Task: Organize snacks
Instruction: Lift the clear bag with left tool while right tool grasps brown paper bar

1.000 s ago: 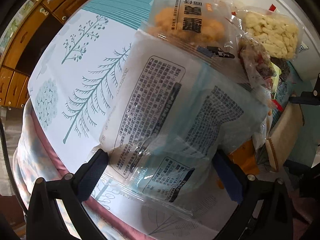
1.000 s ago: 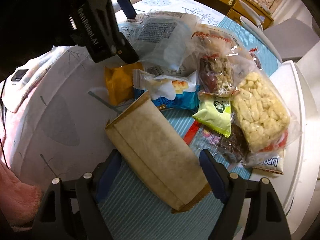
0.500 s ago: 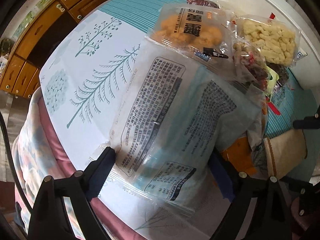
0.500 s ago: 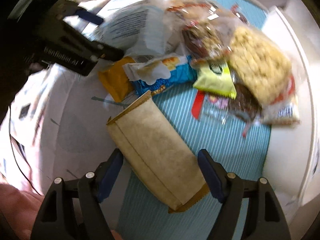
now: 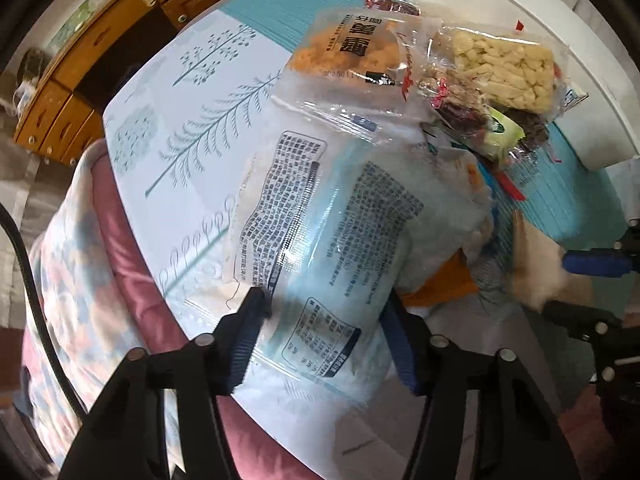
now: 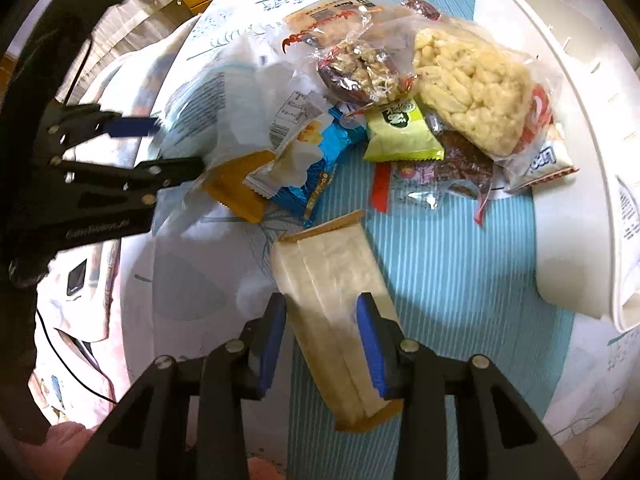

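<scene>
Both grippers are taking hold of a snack at the same time, so the step in hand is the pick-up of two packs from the pile.

In the left wrist view, the left gripper (image 5: 324, 332) is standing at the lower middle of the frame, and its jaws have just been closing; they are now pinching the big pale blue bag (image 5: 320, 240) by its two sides, and the film is bulging between them. In the right wrist view, the right gripper (image 6: 322, 340) is at the lower middle, and its jaws have also just been closing; they are now pressing on both long edges of the tan paper pack (image 6: 332, 308), which is lying over the blue striped cloth (image 6: 460, 272).

The rest of the snacks are lying in a heap at the upper middle of the right view: the puffed rice bag (image 6: 472, 92), the green sachet (image 6: 400, 128) and the blue wrapper (image 6: 312, 168) are overlapping one another.

I judge that the next move is asking for a straight lift of each pack, slowly, because the big bag is touching the neighbours and may be dragging them. The white tray (image 6: 580, 160) at the right edge is probably the place to go.
</scene>
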A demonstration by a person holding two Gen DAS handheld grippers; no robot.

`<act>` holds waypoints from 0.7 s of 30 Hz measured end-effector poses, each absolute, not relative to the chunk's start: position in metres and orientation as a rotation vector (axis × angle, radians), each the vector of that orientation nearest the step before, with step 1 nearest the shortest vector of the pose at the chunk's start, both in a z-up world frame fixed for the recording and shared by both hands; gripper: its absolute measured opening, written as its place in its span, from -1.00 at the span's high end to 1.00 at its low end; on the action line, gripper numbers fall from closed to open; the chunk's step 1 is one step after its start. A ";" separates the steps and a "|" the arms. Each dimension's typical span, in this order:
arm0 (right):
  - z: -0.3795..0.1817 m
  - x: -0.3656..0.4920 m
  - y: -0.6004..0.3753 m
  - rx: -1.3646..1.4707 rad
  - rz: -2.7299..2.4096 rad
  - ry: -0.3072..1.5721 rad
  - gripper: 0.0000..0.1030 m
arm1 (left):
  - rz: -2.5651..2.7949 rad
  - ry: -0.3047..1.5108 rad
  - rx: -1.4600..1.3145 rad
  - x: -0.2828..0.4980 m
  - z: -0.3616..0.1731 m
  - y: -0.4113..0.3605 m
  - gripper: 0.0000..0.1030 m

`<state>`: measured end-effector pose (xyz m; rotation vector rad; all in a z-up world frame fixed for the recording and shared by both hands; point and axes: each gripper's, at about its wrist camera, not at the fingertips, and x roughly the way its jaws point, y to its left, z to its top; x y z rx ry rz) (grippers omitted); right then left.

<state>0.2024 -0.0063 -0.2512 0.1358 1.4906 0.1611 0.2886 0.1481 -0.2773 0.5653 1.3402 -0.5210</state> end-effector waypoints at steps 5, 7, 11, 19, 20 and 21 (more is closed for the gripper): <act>-0.253 0.189 -0.010 0.202 0.137 1.478 0.28 | -0.513 1.364 0.465 0.277 -0.263 0.159 0.10; -0.253 0.186 -0.014 0.216 0.131 1.471 0.27 | -0.503 1.375 0.410 0.273 -0.257 0.167 0.14; -0.252 0.173 -0.015 0.183 0.118 1.456 0.08 | -0.486 1.382 0.318 0.256 -0.245 0.180 0.21; -0.269 0.171 0.007 -0.045 0.080 1.468 -0.28 | -0.488 1.405 0.160 0.235 -0.231 0.193 0.35; -0.272 0.171 0.008 -0.062 0.075 1.473 -0.28 | -0.491 1.408 0.132 0.232 -0.228 0.195 0.38; -0.275 0.171 0.008 -0.068 0.070 1.478 -0.28 | -0.492 1.408 0.107 0.229 -0.225 0.197 0.40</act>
